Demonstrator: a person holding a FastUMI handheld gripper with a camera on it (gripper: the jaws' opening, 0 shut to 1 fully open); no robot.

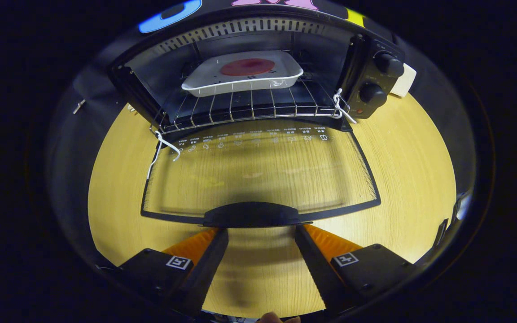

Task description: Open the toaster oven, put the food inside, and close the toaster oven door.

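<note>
The black toaster oven stands open on the wooden table. Its glass door lies flat toward me, with the dark handle at its near edge. Inside, a white tray holding a round red piece of food rests on the wire rack. My gripper is open, its fingertips just short of the door handle, one to each side of it, touching nothing.
Two black knobs sit on the oven's right panel. White cords hang at both door hinges. A white block stands behind the oven on the right. Bare wooden table spreads to both sides of the door.
</note>
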